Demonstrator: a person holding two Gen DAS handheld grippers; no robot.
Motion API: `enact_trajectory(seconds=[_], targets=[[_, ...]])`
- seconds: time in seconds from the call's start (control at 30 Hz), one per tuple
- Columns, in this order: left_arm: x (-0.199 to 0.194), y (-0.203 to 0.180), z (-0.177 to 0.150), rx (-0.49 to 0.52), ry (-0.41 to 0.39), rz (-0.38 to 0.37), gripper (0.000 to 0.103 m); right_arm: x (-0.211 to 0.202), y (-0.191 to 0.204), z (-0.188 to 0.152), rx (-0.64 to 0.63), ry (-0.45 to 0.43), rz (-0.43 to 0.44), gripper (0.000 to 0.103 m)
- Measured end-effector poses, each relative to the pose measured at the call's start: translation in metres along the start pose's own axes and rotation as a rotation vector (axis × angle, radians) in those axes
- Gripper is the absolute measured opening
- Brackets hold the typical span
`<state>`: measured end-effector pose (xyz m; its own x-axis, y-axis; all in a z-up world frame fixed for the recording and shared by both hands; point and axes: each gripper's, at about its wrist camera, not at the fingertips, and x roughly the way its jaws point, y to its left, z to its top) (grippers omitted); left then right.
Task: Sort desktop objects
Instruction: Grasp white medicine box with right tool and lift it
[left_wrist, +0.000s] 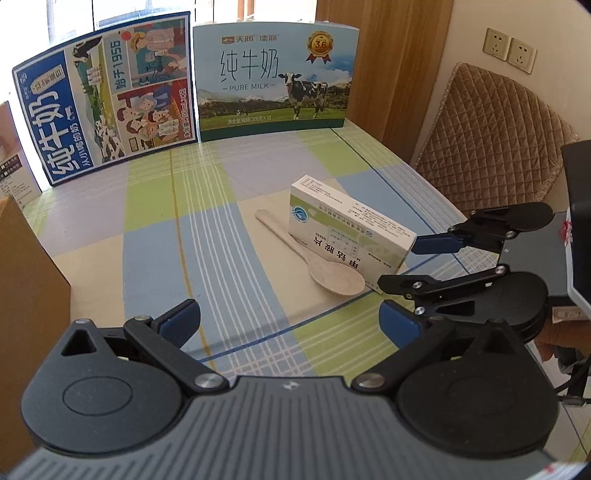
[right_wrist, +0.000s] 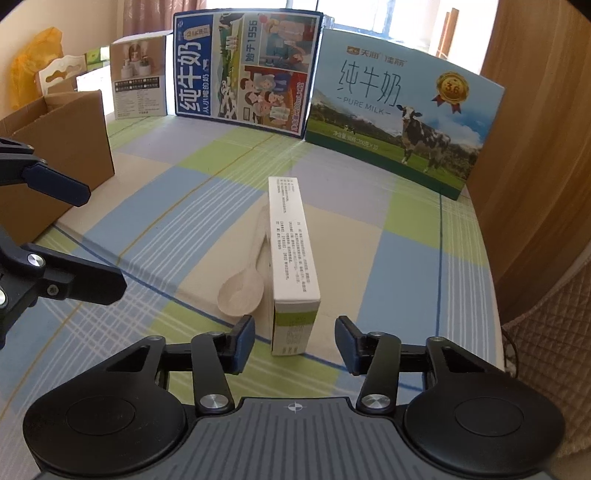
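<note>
Both tongs are spread wide and hold nothing: the right gripper (right_wrist: 294, 341) lines up on the near end of the medicine box (right_wrist: 291, 258), its fingers not touching it, while the left gripper (left_wrist: 290, 325) hovers well apart. The sorting looks barely begun, since the box and the spoon (right_wrist: 245, 275) just beside it both lie on the checked tablecloth (right_wrist: 406, 236), well away from the cardboard box (right_wrist: 55, 147) at the left.

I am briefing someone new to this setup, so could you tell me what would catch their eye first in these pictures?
Probably the two large milk cartons standing along the far edge of the checked tablecloth. Next, mid-table, the white medicine box on its narrow side with a pale spoon lying close beside it. The right gripper is open with the box's near end between its fingers, and the left gripper is open, holding nothing.
</note>
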<state>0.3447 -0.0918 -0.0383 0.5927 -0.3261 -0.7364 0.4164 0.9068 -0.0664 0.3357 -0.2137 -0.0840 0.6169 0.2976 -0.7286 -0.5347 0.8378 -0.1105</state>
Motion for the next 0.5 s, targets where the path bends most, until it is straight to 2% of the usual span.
enact_trajectory(seconds=[0.17, 0.4, 0.5], targets=[[0.011, 0.001, 0.002, -0.003, 0.004, -0.007, 0.101, 0.014, -0.003, 0.004, 0.007, 0.001, 0.014, 0.041], [0.019, 0.005, -0.001, 0.000, 0.011, 0.007, 0.101, 0.026, -0.009, 0.006, 0.023, 0.012, 0.047, 0.022], [0.021, 0.007, -0.003, -0.004, 0.016, 0.008, 0.101, 0.025, -0.007, 0.005, 0.015, 0.012, 0.059, 0.021]])
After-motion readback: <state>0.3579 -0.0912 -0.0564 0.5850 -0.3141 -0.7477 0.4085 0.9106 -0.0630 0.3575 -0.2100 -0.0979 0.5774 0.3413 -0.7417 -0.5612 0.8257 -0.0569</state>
